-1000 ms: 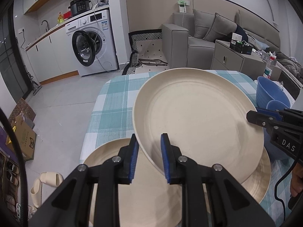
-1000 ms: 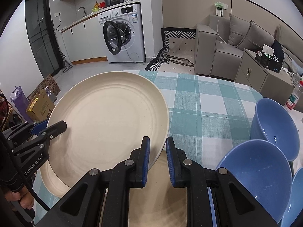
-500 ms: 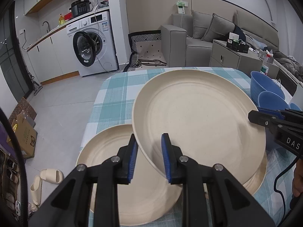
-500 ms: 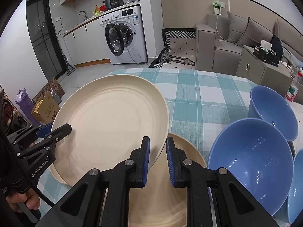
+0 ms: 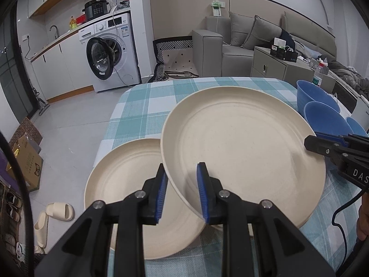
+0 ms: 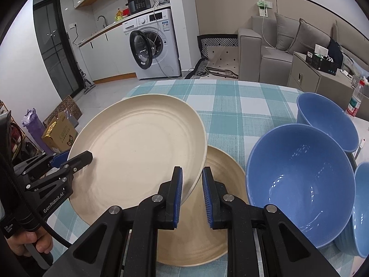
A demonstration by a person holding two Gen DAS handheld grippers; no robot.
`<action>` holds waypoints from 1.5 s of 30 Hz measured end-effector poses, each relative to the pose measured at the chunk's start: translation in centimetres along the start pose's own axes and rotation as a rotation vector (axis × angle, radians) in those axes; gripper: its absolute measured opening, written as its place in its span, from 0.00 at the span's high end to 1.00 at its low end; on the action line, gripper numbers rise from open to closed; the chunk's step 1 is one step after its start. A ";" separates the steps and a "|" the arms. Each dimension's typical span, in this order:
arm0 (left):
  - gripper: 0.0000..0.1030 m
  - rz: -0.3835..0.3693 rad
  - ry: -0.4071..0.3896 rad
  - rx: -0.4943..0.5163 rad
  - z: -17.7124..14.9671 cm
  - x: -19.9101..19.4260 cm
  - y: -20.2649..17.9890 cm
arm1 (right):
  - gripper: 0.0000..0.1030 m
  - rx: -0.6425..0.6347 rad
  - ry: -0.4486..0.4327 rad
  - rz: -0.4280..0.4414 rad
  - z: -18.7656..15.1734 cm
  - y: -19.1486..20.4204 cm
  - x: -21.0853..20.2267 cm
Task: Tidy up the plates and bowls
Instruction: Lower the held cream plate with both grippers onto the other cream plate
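Plainly, "GenRobot.AI" on left gripper (image 6: 71, 161), "DAS" on right gripper (image 5: 316, 142).

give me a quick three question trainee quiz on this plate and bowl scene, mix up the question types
1. True or false: the raised cream plate is gripped by only one set of tongs.
2. How many blue bowls show in the right wrist view?
   A. one  B. three  C. five
3. Fill in: under the raised plate, a second cream plate lies on the ______ tablecloth.

Key
1. False: the left tongs and the right tongs each clamp its rim, on opposite sides.
2. B: the near bowl, the far bowl and one cut off at the right edge.
3. Checked (teal and white).
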State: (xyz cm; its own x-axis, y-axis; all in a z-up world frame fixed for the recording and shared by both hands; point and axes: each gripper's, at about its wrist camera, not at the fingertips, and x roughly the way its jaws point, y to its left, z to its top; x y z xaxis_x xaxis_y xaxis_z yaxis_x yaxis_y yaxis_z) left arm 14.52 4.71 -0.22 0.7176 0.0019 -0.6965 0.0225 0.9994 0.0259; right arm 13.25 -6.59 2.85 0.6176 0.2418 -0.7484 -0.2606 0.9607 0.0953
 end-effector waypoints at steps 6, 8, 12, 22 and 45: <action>0.77 -0.007 0.002 0.007 -0.6 -0.2 -0.7 | 0.82 0.011 0.005 0.001 -1.3 -0.4 -0.5; 0.77 -0.010 0.000 0.011 -0.8 -0.2 -0.9 | 0.82 0.016 0.006 -0.002 -1.8 -0.6 -0.5; 0.77 -0.016 0.004 0.017 -1.2 0.0 -1.1 | 0.82 0.022 0.007 -0.008 -2.5 -0.8 -0.7; 0.77 -0.033 0.022 0.028 -2.0 0.7 -1.8 | 0.82 0.044 0.021 -0.019 -4.1 -1.4 -0.6; 0.76 -0.021 0.048 0.088 -2.5 3.2 -4.3 | 0.81 0.071 0.064 -0.070 -6.1 -2.7 0.7</action>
State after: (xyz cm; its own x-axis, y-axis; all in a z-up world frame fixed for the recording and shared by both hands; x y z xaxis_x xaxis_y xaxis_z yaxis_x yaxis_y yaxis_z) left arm 15.00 0.50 -4.36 0.6819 -0.0151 -0.7313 0.0996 0.9924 0.0724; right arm 9.81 -9.82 -1.91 0.5832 0.1666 -0.7950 -0.1642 0.9827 0.0855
